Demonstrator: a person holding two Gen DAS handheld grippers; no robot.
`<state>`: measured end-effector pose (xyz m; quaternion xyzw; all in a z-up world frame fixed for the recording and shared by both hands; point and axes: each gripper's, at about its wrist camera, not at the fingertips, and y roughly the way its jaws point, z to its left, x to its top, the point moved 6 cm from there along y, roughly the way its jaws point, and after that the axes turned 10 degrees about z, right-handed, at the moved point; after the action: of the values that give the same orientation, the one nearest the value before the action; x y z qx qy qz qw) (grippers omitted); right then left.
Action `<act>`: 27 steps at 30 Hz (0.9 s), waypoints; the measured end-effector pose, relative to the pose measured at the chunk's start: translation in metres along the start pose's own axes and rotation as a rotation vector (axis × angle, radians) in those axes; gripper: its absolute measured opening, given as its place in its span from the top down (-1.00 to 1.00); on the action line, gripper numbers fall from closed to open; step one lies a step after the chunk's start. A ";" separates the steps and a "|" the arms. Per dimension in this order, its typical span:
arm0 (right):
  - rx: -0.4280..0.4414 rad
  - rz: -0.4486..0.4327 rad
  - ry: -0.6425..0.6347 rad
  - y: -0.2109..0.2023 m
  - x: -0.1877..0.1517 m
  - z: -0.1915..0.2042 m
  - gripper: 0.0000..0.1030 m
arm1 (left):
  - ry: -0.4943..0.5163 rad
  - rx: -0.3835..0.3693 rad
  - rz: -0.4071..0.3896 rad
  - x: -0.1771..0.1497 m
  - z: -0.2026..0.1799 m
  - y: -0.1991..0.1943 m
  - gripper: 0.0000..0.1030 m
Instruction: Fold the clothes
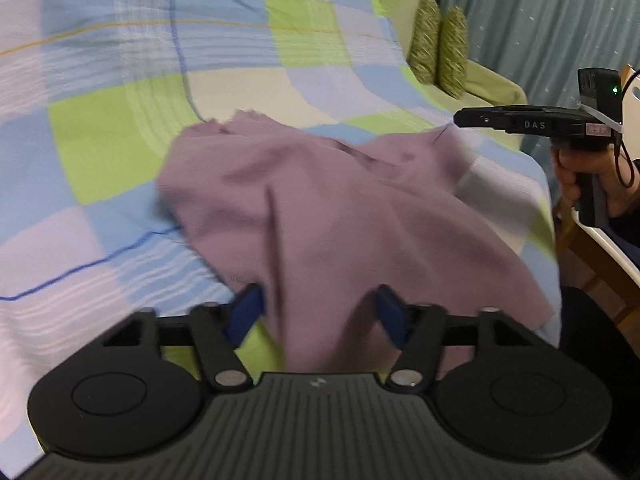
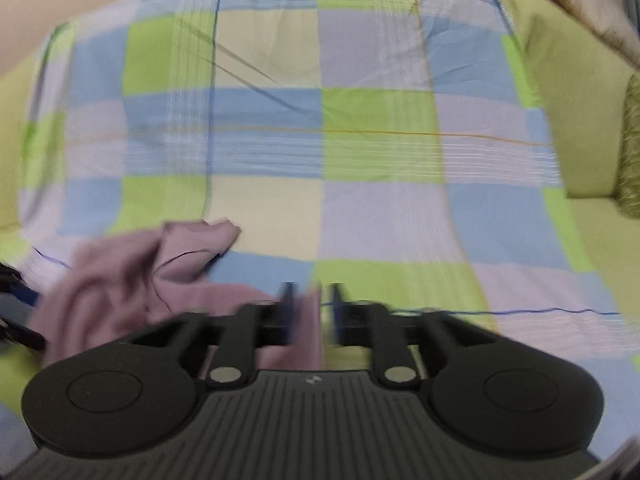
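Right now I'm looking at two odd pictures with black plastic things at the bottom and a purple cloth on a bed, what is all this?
Each picture comes from a camera fixed on a hand-held grasping tool, looking along its two fingers. No robot: a person holds one per hand. In the left tool's view its blue fingers stand apart with the purple garment draped between them. The right tool has its fingers close together, apparently pinching an edge of that garment; blur makes this uncertain. The garment lies rumpled on a checked sheet. Two green cushions sit behind.

Open checked bedspread (image 2: 360, 128) ahead of me, room to pass; purple garment (image 1: 320, 200) bunched near-left, cushions (image 1: 440, 48) far right.
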<state>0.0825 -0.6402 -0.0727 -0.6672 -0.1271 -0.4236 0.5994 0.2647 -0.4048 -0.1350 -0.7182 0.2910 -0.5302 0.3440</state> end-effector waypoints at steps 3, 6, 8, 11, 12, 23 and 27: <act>0.066 0.059 0.004 -0.006 -0.018 0.004 0.35 | 0.007 0.014 0.007 -0.001 -0.007 0.001 0.73; 0.105 0.125 0.002 -0.014 -0.039 0.008 0.35 | 0.001 0.020 -0.011 -0.006 -0.015 -0.006 0.89; 0.120 0.148 0.010 -0.019 -0.051 0.008 0.34 | 0.000 0.029 -0.026 -0.011 -0.022 -0.014 0.91; 0.133 0.167 0.029 -0.030 -0.066 0.008 0.22 | 0.005 0.044 -0.050 -0.021 -0.034 -0.030 0.92; 0.134 0.176 0.035 -0.033 -0.071 0.009 0.22 | 0.001 0.043 -0.058 -0.024 -0.038 -0.035 0.93; 0.310 0.205 0.102 -0.063 -0.117 0.039 0.10 | -0.149 0.005 -0.090 -0.094 -0.078 -0.068 0.93; 0.389 0.215 0.109 -0.059 -0.131 0.057 -0.08 | -0.187 -0.012 -0.108 -0.103 -0.077 -0.068 0.93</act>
<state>-0.0139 -0.5291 -0.1213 -0.5248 -0.1018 -0.3601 0.7646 0.1670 -0.2985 -0.1230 -0.7814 0.2216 -0.4768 0.3362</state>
